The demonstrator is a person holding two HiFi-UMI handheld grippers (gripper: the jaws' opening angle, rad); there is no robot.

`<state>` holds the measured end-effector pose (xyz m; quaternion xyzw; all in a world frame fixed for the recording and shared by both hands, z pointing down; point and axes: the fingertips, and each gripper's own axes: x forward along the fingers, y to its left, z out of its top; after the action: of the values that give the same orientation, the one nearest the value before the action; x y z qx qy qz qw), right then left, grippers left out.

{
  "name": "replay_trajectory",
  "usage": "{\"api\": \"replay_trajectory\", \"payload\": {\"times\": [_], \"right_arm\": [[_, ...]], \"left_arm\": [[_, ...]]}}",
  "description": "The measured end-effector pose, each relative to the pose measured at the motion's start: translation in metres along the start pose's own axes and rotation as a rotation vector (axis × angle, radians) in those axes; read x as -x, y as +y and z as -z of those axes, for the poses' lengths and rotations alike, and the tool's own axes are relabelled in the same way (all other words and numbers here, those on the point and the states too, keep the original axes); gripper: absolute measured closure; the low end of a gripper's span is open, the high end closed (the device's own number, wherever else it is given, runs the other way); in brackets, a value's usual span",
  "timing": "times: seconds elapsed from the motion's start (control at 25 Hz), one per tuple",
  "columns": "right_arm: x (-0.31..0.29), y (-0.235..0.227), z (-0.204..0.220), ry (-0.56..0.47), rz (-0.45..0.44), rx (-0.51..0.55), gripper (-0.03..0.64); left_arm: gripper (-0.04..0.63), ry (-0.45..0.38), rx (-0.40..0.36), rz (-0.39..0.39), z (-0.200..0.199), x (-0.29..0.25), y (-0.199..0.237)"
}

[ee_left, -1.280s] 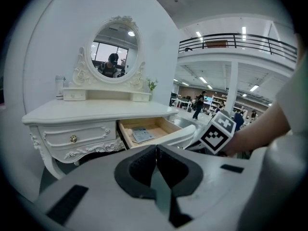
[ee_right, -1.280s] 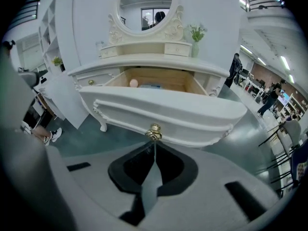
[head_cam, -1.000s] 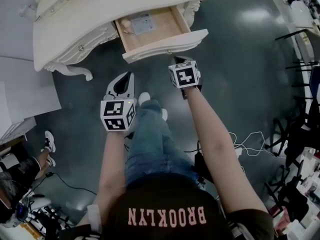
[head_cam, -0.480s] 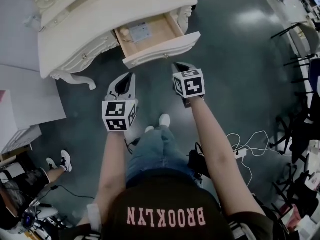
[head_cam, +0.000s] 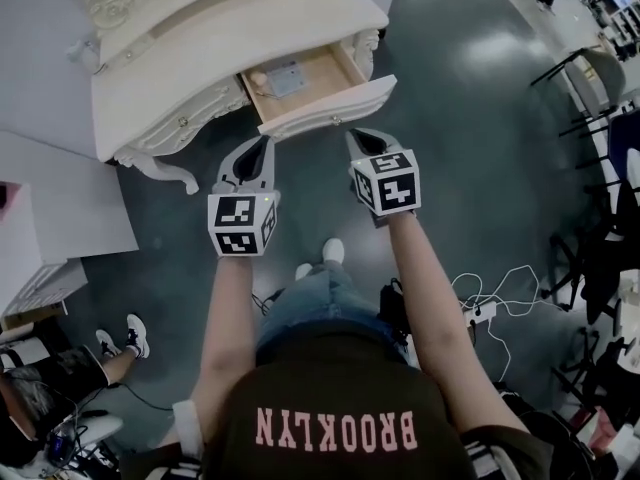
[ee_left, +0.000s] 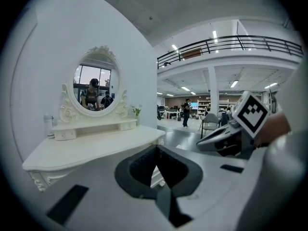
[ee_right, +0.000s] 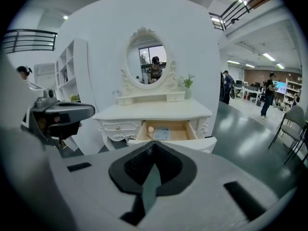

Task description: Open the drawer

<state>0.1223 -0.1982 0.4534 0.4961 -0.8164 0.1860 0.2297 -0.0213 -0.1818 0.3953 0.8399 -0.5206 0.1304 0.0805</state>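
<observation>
Head view: the drawer (head_cam: 318, 86) stands open in the dressing table (head_cam: 200, 38), ahead of my left gripper (head_cam: 262, 144) and right gripper (head_cam: 362, 136). Left gripper view: jaws pressed together, empty. Right gripper view: likewise. The drawer looks light and stiff, best held by its front panel (head_cam: 335, 106).

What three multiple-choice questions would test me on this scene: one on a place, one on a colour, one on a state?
1. Where does the card lie? A on the tabletop; B in the open drawer; C on the floor.
2. What colour is the dressing table? A cream-white; B black; C red.
3. How are the left tongs and right tongs? A both wide open; B the right clamped on the drawer; C both shut, holding nothing.
Answers: B, the card rests on the drawer's bottom; A, top and carved front look cream-white; C, each pair's tips meet with nothing between.
</observation>
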Motion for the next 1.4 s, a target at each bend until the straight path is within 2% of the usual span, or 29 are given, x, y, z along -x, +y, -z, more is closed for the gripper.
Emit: {"api": "replay_trajectory", "payload": {"times": [0.4,0.92,1.12,1.4], "right_arm": [[0.070,0.015,-0.057,-0.190,0.061,-0.044,0.621],[0.126,0.018,-0.124,-0.384,0.119,0.136,0.621],[0.138,0.015,-0.139,-0.432,0.146,0.164,0.621],[0.154,0.002,-0.157,-0.496,0.195,0.175,0.621]], "left_arm": [[0.591,-0.122,-0.036,-0.004,-0.059,0.025,0.005],[0.591,-0.251,-0.058,-0.011,-0.122,0.040,0.006],[0.591,-0.278,-0.055,-0.020,-0.134,0.043,0.010],[0.591,-0.301,-0.097,-0.021,-0.148,0.044,0.010]]}}
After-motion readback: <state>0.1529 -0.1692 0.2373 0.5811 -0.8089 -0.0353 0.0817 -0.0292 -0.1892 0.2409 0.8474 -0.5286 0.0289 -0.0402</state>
